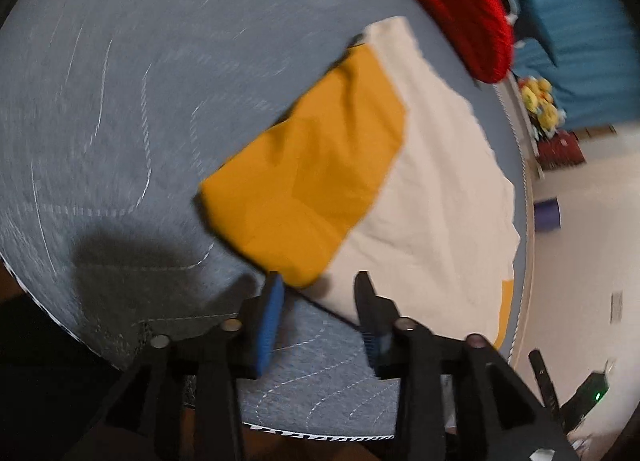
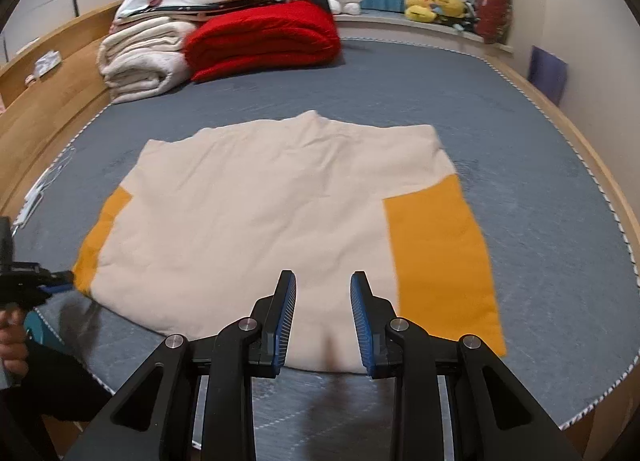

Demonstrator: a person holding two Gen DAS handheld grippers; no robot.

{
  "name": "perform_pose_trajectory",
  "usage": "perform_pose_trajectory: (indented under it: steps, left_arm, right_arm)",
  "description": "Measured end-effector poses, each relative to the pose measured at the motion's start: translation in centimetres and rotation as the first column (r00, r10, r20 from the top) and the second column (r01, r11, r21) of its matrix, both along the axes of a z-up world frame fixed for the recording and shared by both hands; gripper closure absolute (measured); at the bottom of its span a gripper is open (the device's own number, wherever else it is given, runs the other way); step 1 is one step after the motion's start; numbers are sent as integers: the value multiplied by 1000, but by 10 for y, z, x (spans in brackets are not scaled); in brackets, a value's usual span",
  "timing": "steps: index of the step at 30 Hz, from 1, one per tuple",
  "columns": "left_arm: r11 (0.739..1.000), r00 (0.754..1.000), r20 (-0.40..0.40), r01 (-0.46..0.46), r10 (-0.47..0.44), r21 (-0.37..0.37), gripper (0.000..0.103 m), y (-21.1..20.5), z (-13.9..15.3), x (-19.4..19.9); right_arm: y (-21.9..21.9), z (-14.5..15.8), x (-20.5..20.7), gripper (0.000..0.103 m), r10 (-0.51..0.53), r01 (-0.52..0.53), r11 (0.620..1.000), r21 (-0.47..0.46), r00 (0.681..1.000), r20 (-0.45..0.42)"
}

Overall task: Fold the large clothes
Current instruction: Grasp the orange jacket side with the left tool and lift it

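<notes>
A large cream garment (image 2: 256,221) with mustard-yellow side panels lies flat on the grey-blue bed (image 2: 520,189). In the left wrist view the garment (image 1: 432,181) has a yellow sleeve (image 1: 312,181) folded over it. My left gripper (image 1: 318,301) is open, its fingers at the garment's near yellow corner; it also shows at the left edge of the right wrist view (image 2: 60,281). My right gripper (image 2: 323,301) is open and empty, just above the garment's near hem.
A folded red blanket (image 2: 264,41), cream blankets (image 2: 140,57) and stacked bedding sit at the bed's far left. Plush toys (image 2: 436,3) line a ledge by blue curtains. A wooden bed frame (image 2: 52,93) runs along the left.
</notes>
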State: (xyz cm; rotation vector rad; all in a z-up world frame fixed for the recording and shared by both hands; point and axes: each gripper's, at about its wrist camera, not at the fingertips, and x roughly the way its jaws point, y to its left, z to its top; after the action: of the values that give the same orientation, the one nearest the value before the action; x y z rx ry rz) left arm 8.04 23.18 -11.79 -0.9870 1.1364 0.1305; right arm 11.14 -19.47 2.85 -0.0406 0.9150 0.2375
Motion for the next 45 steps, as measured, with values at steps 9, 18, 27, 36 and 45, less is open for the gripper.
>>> perform_pose_trajectory:
  steps: [9, 18, 27, 36, 45]
  left_arm:
    - [982, 987, 50, -147, 153, -119, 58, 0, -31, 2]
    - [969, 952, 196, -216, 236, -118, 57, 1, -38, 24]
    - [974, 941, 254, -204, 222, -96, 86, 1, -35, 42]
    - [987, 970, 244, -20, -20, 157, 91, -11, 51, 55]
    - [892, 935, 250, 126, -253, 434, 91, 15, 155, 23]
  right_arm:
    - [17, -10, 9, 73, 51, -50, 999, 22, 997, -53]
    - [10, -15, 13, 73, 38, -31, 997, 73, 995, -88]
    - [26, -20, 17, 73, 93, -83, 991, 102, 991, -96]
    - [74, -22, 23, 74, 169, -158, 980, 123, 982, -83]
    - [121, -31, 23, 79, 333, -283, 916, 284, 932, -145]
